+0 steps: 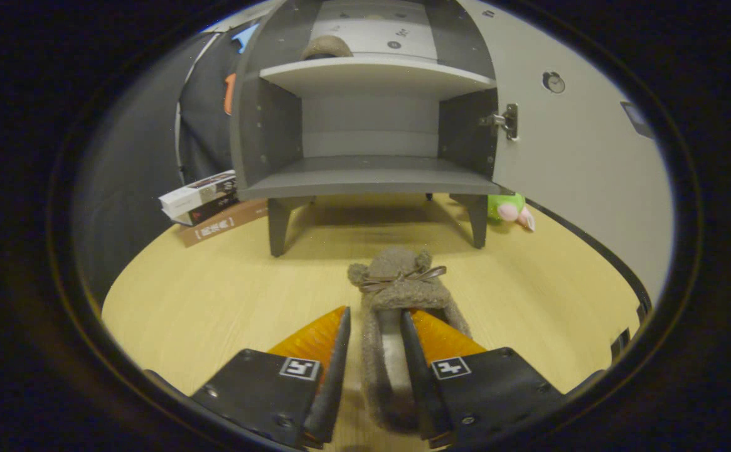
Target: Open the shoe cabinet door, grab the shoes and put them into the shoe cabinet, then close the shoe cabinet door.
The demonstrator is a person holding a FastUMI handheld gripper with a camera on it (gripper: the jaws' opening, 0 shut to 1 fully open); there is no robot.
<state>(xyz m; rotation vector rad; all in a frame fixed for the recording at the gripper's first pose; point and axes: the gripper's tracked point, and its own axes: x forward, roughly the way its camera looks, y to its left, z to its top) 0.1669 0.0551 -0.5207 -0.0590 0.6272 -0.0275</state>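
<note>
1. The tongs [374, 323] are standing spread, straddling the left wall of a fuzzy brown bow-tied slipper [396, 295] lying on the pale wooden bench [214, 295].
2. The grey shoe cabinet [371, 125] is standing at 12 o'clock, its door [566, 157] hanging open.

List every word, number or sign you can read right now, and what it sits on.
Nothing can be read for certain.
Brown box beside the cabinet's leg: bracketed pale characters, too blurred to read.
White box stacked above it: dark print, too small to read.
Gripper, open, its fingers either side of the slipper's side wall: square coded markers, patterns and not text.
</note>
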